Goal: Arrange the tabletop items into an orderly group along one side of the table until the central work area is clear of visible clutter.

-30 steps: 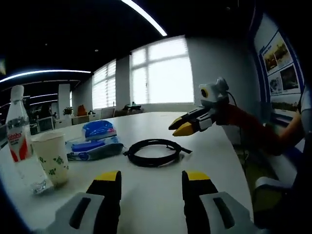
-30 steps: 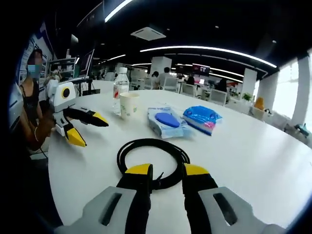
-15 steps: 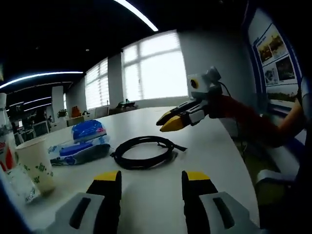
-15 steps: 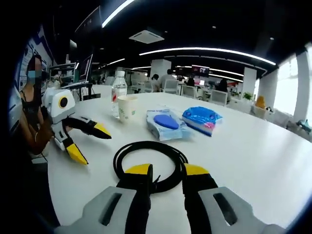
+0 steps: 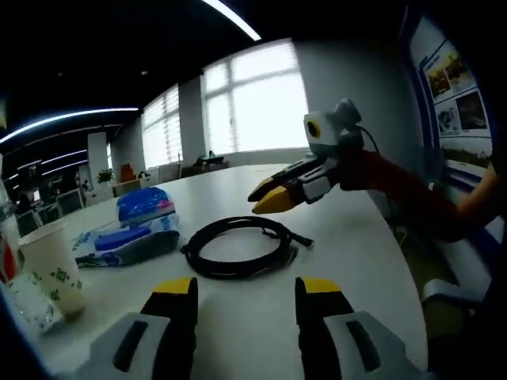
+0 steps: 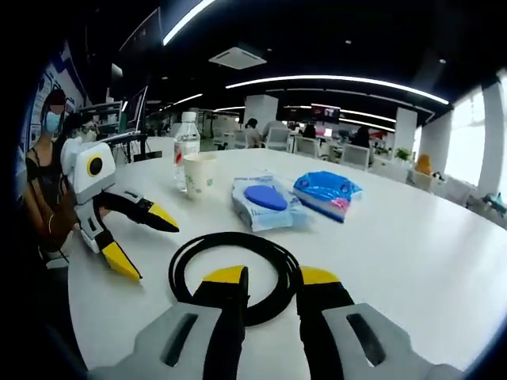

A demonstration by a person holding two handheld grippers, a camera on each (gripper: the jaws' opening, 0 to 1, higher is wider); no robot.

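A coiled black cable (image 5: 238,245) lies on the white table (image 5: 356,261), just beyond my left gripper (image 5: 247,289), which stands open with nothing between its jaws. My right gripper (image 5: 272,196) reaches in from the right and hovers over the cable's far rim. In the right gripper view the cable (image 6: 190,257) runs under my open right gripper (image 6: 271,277), whose jaws stand over its near rim without closing on it. The left gripper (image 6: 146,247) hangs open to the left of the coil. Behind the cable lie a wipes pack (image 6: 265,202) and a blue pack (image 6: 325,190).
A paper cup (image 6: 199,174) and a clear water bottle (image 6: 186,150) stand together at the far left of the table. In the left gripper view the cup (image 5: 51,265) is at the left edge, the wipes pack (image 5: 123,241) beside it. A person (image 6: 43,198) sits at the table's edge.
My right gripper has drifted further over the cable, and the left gripper sits closer to the coil. The left view has swung so the bottle slid out. The cable lies where it was.
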